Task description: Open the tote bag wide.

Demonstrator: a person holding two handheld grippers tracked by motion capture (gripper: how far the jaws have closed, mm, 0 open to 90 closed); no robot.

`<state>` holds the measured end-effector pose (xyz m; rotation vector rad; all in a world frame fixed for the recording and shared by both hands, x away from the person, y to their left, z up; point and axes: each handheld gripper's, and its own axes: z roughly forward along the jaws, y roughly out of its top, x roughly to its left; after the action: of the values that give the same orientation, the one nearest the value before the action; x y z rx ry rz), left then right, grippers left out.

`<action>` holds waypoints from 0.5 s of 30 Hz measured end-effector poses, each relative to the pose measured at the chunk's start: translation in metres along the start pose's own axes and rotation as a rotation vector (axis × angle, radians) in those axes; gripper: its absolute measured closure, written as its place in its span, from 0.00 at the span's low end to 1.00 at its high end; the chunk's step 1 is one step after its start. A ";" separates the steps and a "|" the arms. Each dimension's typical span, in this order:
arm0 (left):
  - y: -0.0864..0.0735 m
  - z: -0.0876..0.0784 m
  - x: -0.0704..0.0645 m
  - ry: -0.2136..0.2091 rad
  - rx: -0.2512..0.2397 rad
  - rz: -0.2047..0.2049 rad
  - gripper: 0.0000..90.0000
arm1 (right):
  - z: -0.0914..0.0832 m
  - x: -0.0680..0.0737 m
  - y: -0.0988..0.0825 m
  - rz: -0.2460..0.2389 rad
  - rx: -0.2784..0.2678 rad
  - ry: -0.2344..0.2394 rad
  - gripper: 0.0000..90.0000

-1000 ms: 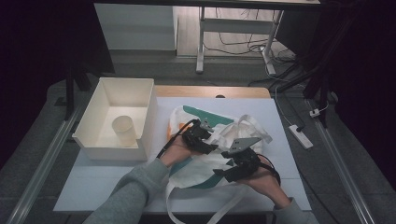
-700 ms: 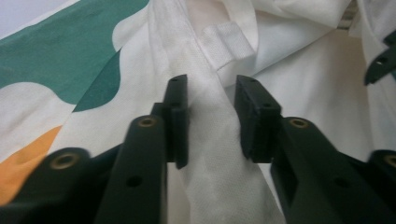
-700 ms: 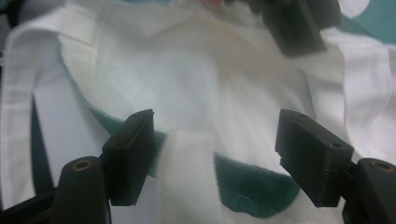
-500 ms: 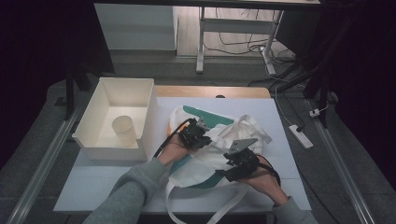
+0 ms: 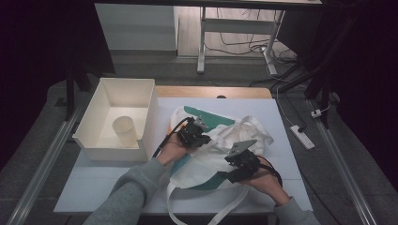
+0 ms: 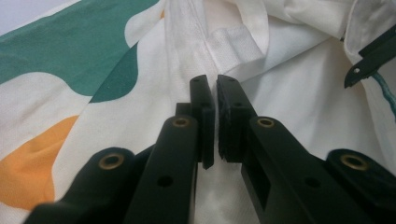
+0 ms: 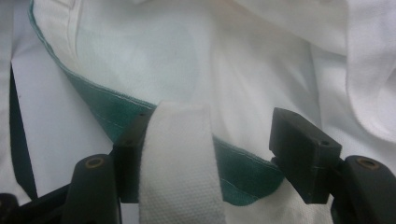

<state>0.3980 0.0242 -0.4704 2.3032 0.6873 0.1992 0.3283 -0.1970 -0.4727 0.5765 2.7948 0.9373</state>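
Now, left gripper (image 6: 215, 116): clamped on white canvas tote bag (image 5: 211, 154), green-and-orange printed.
Right gripper (image 7: 219, 154): jaws have been closing, not yet gripping, astride teal hem (image 7: 116, 114); white webbing strap (image 7: 180, 163) crosses at 9 o'clock.
Tip: pinch hem squarely, clear of strap.

Setting: lab or test workspace. White work table (image 5: 281, 122) on dark floor; behind the table, metal desk legs (image 5: 202, 42), trailing cables (image 5: 239, 44); right of it, power strip (image 5: 301, 137).

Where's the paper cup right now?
In the high view, the paper cup stands inside the white box at the table's left, just left of the tote bag.
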 end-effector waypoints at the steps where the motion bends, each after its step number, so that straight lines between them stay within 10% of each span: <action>1: 0.000 0.000 0.001 -0.001 0.000 0.000 0.95 | 0.000 0.001 0.000 -0.007 0.001 0.000 0.39; 15: -0.002 -0.002 0.003 -0.001 -0.014 -0.009 0.95 | 0.004 0.016 0.010 -0.089 0.028 0.027 0.43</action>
<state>0.3993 0.0280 -0.4705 2.2864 0.6938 0.1984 0.3173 -0.1809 -0.4703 0.4424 2.8354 0.8963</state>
